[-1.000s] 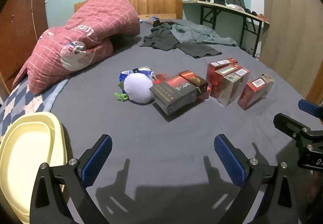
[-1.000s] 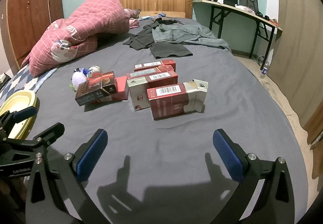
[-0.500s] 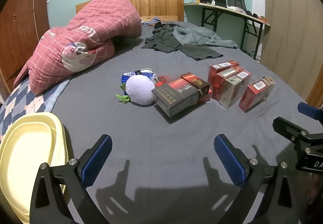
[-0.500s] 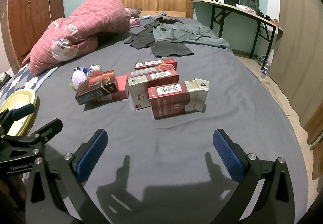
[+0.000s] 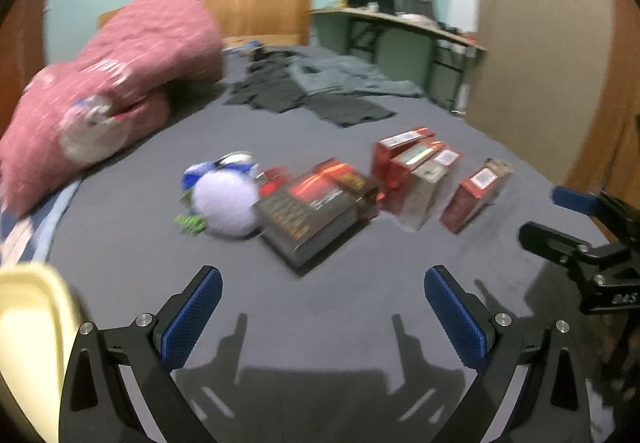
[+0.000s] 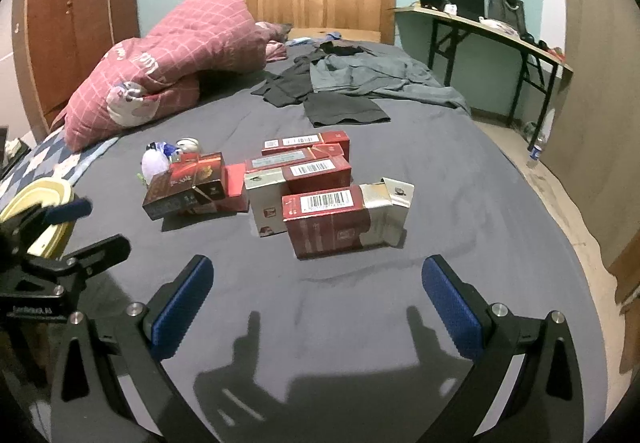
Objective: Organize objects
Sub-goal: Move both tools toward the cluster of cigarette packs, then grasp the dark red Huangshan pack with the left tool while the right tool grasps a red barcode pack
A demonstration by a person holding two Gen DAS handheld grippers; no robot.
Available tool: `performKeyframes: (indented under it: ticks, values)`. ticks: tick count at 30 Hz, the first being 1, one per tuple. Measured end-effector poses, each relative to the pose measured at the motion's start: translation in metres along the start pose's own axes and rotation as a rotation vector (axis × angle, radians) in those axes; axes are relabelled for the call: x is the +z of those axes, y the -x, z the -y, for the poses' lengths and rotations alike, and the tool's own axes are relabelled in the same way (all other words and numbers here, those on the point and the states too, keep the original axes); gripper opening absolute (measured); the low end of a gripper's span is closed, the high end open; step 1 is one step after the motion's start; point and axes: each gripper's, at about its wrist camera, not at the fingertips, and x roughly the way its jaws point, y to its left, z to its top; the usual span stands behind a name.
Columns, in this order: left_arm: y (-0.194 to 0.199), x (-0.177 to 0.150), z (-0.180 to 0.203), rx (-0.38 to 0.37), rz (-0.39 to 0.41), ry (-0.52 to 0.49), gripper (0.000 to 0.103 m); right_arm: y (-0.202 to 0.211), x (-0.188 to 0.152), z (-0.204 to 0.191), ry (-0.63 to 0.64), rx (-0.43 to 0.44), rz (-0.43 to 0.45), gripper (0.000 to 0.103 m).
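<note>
Right wrist view alone shows wardrobe (image 6: 76, 23), both grippers' fingers (image 6: 182, 307) spread, empty

Both cameras sit low over the foot of the bed (image 6: 460, 163), facing 12 o'clock toward the headboard (image 6: 320, 3). The left view, blurred, stands nearer the pale ball (image 5: 226, 205), with the yellow basin (image 5: 28, 323) at 8 o'clock. The right view stands close before the red boxes (image 6: 320, 187), the desk (image 6: 500, 39) at 2 o'clock. Both share boxes, pink quilt (image 6: 176, 59) and clothes (image 6: 360, 83), and each catches the other gripper at its edge.
</note>
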Motion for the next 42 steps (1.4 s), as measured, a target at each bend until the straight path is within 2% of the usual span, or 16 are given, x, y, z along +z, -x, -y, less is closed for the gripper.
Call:
performKeyframes:
  ticks: [3,6,9,13,14,17,21,23,31,38,42]
  values:
    - [-0.016,0.01,-0.013,-0.024,-0.005,0.0,0.103,-0.008,0.002,0.003,0.045,0.017,0.006,0.103]
    - [-0.036,0.017,-0.023,0.003,-0.019,0.039,0.103,-0.018,0.005,0.01,0.062,0.026,0.006,0.103]
    - [-0.052,0.024,-0.019,0.058,-0.016,0.072,0.103,-0.027,0.007,0.02,0.054,-0.006,0.018,0.103]
    - [-0.068,0.037,-0.001,0.147,0.005,0.059,0.103,-0.043,0.005,0.023,0.03,0.018,-0.028,0.103]
    - [-0.072,0.042,-0.002,0.165,-0.001,0.096,0.103,-0.047,0.004,0.022,0.033,0.008,-0.045,0.103]
    - [-0.077,0.05,-0.003,0.148,-0.032,0.208,0.103,-0.05,0.006,0.019,0.031,-0.012,-0.053,0.103]
    - [-0.087,0.063,0.003,0.229,-0.035,0.229,0.103,-0.052,0.01,0.014,0.028,-0.011,-0.033,0.103]
    - [-0.093,0.068,0.005,0.24,-0.043,0.259,0.103,-0.056,0.01,0.012,0.037,-0.019,-0.04,0.103]
    - [-0.101,0.074,0.036,0.277,-0.057,0.222,0.103,-0.064,0.015,0.017,-0.009,-0.04,-0.036,0.103]
    - [-0.114,0.068,0.039,0.338,-0.093,0.23,0.103,-0.082,0.017,0.02,-0.037,-0.047,-0.096,0.103]
    - [-0.121,0.062,0.034,0.34,-0.108,0.256,0.102,-0.082,0.016,0.025,-0.061,-0.046,-0.095,0.103]
